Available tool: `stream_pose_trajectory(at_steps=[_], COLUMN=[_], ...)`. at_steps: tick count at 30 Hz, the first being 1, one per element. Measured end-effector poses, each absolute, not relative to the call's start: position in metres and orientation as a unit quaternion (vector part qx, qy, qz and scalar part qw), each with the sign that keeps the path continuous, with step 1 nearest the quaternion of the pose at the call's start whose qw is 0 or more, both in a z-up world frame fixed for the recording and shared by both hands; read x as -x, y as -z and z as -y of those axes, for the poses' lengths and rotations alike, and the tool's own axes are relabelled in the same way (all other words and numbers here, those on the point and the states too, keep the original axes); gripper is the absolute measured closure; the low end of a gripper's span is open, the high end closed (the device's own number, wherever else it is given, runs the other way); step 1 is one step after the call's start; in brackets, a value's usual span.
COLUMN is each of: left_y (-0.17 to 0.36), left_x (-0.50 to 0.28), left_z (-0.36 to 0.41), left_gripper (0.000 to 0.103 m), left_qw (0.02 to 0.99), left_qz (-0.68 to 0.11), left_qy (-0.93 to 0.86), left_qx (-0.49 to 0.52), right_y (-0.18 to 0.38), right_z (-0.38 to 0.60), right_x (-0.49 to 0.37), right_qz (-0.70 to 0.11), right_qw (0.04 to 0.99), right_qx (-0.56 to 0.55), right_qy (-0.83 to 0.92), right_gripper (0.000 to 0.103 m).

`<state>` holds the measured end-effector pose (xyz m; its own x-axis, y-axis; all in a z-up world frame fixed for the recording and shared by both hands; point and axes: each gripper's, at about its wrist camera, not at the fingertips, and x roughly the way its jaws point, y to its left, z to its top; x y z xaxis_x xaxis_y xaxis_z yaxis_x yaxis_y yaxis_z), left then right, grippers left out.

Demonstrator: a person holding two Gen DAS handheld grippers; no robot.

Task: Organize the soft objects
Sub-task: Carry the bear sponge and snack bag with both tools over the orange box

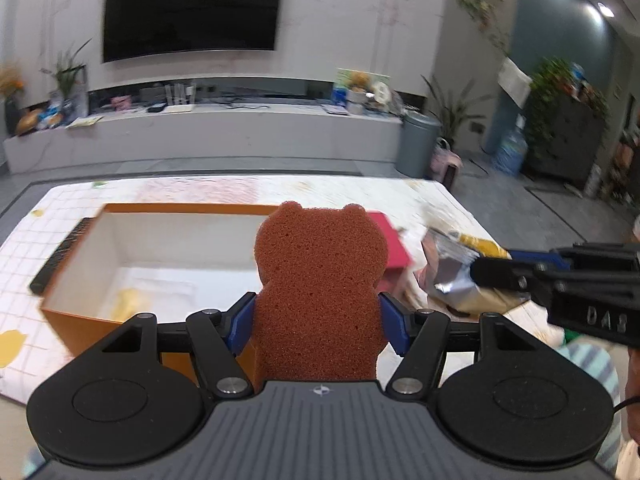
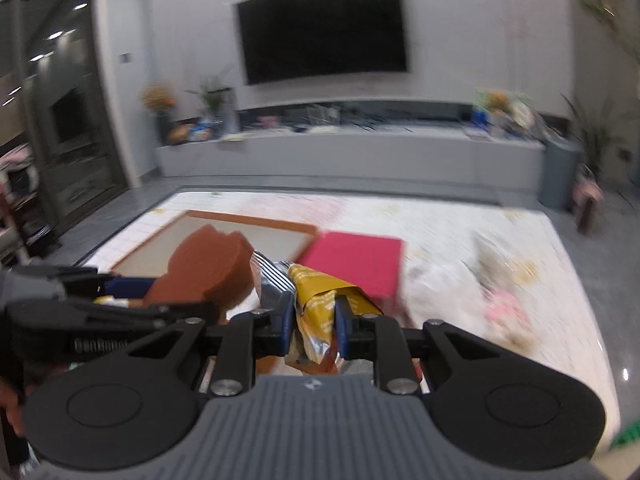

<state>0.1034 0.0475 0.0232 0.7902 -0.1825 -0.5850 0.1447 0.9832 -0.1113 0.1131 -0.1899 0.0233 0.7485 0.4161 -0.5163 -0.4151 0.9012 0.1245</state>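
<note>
The left claw point(image 1: 316, 322) sits nearest its camera, its blue pads spread wide and pressed on both flanks of a brown bear-shaped sponge point(image 1: 318, 284), which stands upright between them, above the near right corner of an orange box point(image 1: 76, 322). The box is open, white inside, with something pale yellow on its floor. A dark remote point(image 1: 60, 258) lies along the box's left side on the bench point(image 1: 24, 240), which wears a checked cloth. Right of the sponge, a red box point(image 2: 356, 264) rests beside the orange one. Further right, the right claw point(image 2: 312, 320) is closed narrowly on a crumpled yellow and silver packet point(image 2: 316, 304), lifted clear of the bench. Soft pale items at far right are too blurred to name.
</note>
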Motion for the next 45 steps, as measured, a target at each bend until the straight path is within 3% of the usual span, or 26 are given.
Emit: stream_pose_trajectory(at_steps=[9,16,30,45], left_y=[-0.049,-0.030,0.041,0.073], left_x=[-0.144,-0.180,-0.247,-0.265], left_z=[-0.112,-0.145,-0.164,-0.154], left_gripper=[0.029,0.029,0.029,0.028], left_qw=[0.939,0.918,0.868,0.843], left_qz=[-0.336,-0.386,-0.490,-0.535], left_qy=[0.047,0.040,0.035,0.035], left_qx=[0.054,0.081,0.071,0.035], right_y=[-0.039,-0.025,0.033,0.075], right_z=[0.115,0.057,0.012,-0.003], right_x=[-0.151,-0.179,-0.252,-0.283], right_qz=[-0.239,-0.218,-0.270,-0.389], right_qw=[0.909,0.865,0.770,0.700], right_qx=[0.090,0.236,0.372,0.388], right_qy=[-0.328,-0.385,-0.442,-0.456], right_gripper=[0.084,0.084,0.084,0.084])
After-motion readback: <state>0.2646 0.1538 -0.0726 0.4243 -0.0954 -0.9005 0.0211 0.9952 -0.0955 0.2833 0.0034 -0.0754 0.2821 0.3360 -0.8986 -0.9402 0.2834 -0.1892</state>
